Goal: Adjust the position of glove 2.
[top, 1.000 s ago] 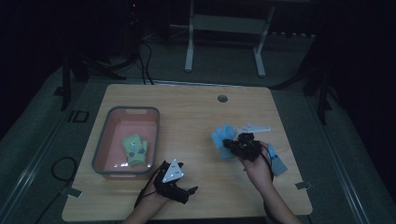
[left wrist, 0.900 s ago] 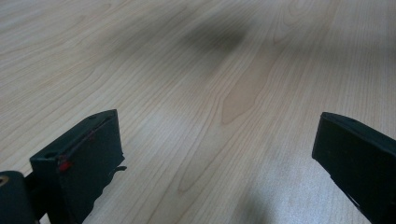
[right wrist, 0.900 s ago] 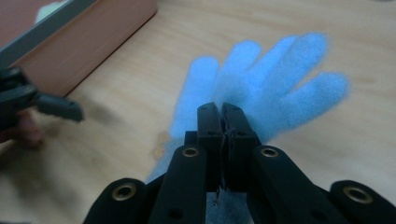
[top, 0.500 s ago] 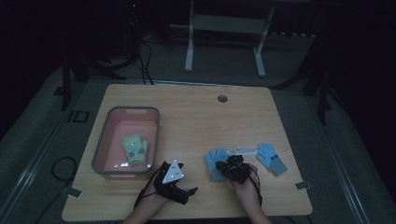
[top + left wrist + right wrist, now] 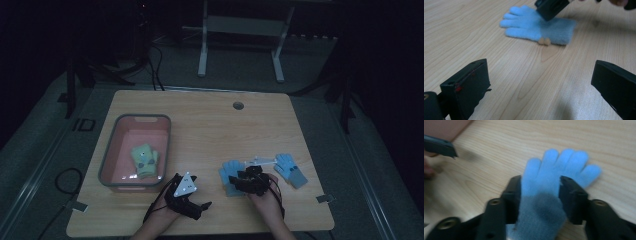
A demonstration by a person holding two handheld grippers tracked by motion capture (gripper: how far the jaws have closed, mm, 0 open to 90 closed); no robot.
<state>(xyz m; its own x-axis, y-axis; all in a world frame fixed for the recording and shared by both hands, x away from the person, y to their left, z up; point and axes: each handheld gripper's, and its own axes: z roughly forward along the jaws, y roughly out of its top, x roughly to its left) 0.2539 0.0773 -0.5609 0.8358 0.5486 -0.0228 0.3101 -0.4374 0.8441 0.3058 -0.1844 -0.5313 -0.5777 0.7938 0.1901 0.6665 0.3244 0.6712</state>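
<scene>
Right hand-held gripper [image 5: 540,187] just opening astride blue glove [image 5: 554,177] — left hand-held gripper [image 5: 539,85] wide open.

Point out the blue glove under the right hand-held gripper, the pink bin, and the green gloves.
blue glove [image 5: 560,161], right gripper view, on its fingers.
pink bin [image 5: 165,145], high view, on its right rim.
green gloves [image 5: 144,161], high view, on the palm.
</scene>
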